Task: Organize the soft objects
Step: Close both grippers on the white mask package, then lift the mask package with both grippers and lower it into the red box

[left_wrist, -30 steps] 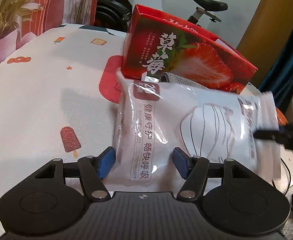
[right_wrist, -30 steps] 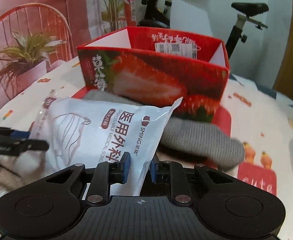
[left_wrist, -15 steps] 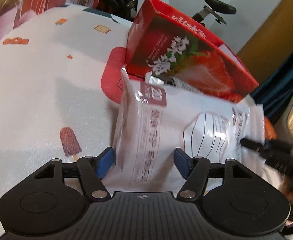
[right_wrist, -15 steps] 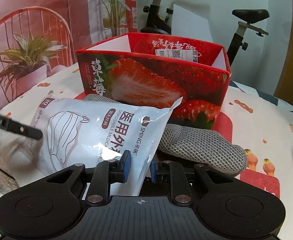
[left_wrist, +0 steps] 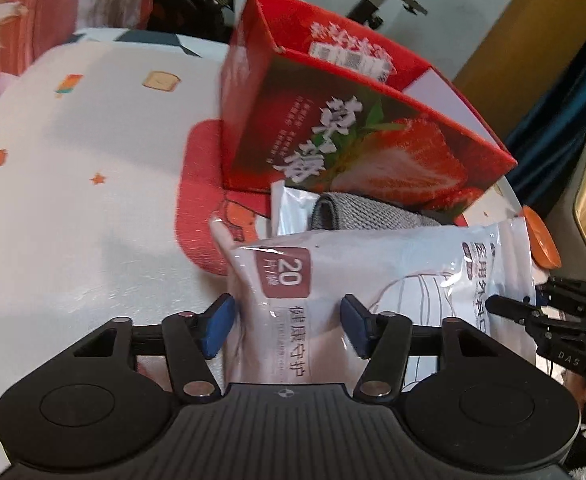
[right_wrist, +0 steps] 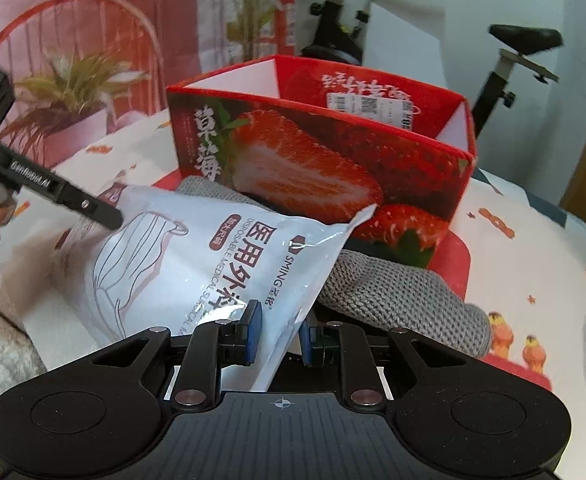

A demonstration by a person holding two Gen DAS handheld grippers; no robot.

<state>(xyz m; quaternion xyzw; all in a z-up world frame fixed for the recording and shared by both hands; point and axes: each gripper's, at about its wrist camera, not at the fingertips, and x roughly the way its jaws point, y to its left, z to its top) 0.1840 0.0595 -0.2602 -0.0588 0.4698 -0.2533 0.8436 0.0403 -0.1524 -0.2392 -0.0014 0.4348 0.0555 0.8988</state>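
Both grippers carry the mask bag toward the red box: right gripper jaws pinch its corner, left gripper jaws spread around its other end.

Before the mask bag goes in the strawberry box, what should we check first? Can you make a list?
1. Right gripper has the mask bag: ok, its pads pinch the bag's edge.
2. Left gripper has the bag too: cannot tell; the bag sits between its blue pads, but no clear squeeze shows.
3. Strawberry box is open on top: ok.
4. Room inside the box: cannot tell, the bottom is hidden.
5. Grey knitted cloth is out of the way: not ok, it lies under the bag, against the box front.
6. Bag is above the box rim: not ok, it hangs lower, in front of the box.
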